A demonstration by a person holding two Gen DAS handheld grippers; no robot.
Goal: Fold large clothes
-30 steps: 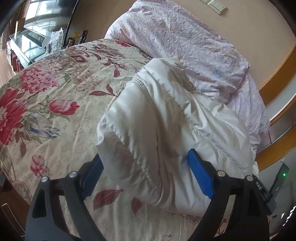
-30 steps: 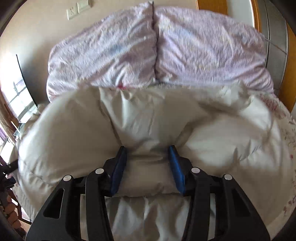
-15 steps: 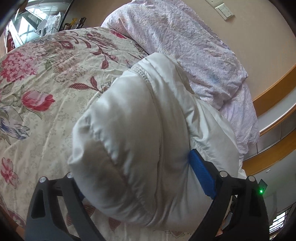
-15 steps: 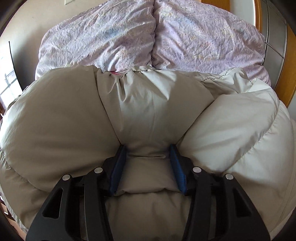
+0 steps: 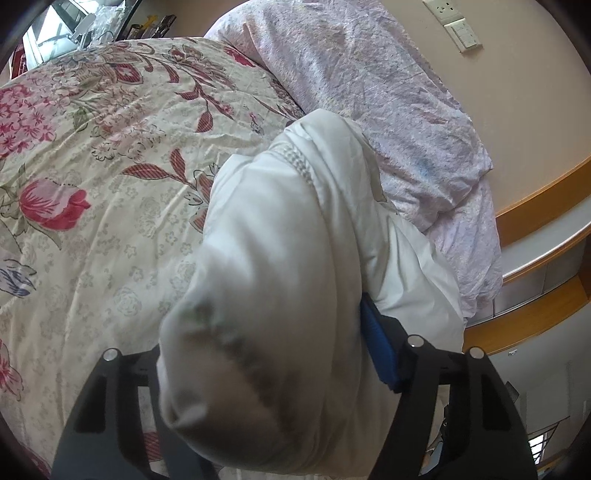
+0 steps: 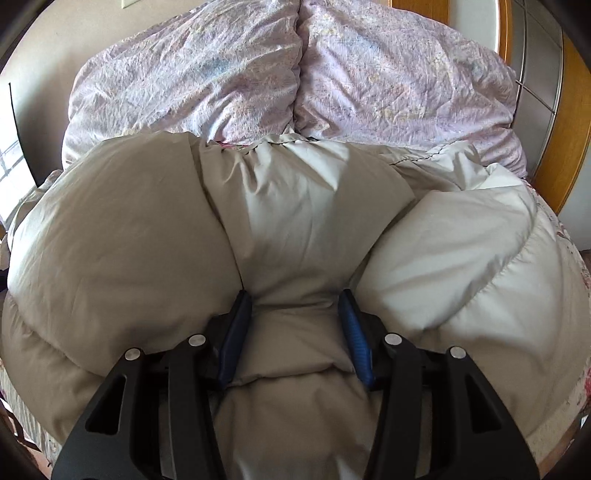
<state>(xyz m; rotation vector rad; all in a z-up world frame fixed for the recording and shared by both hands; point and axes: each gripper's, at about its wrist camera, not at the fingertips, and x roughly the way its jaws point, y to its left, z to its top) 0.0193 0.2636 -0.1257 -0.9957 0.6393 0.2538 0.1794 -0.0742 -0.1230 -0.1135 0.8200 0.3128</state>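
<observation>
A puffy white down jacket (image 5: 280,258) lies bunched on the bed. In the left wrist view its thick roll fills the space between my left gripper's (image 5: 266,354) fingers; the right blue pad (image 5: 376,350) presses its side, the left pad is hidden under the fabric. In the right wrist view the jacket (image 6: 295,221) bulges in quilted sections, and my right gripper (image 6: 293,328) is shut on a fold of it, both blue pads squeezing the padding.
The bed has a floral quilt (image 5: 110,166) to the left. Two lilac pillows (image 6: 295,74) lie at the headboard, just beyond the jacket. A wooden headboard (image 5: 535,206) and a wall with sockets (image 5: 454,26) stand at the right.
Both grippers have pushed the jacket toward the pillows. The jacket has rolled up thicker and now covers my left gripper's left pad. The right grip has not changed.
</observation>
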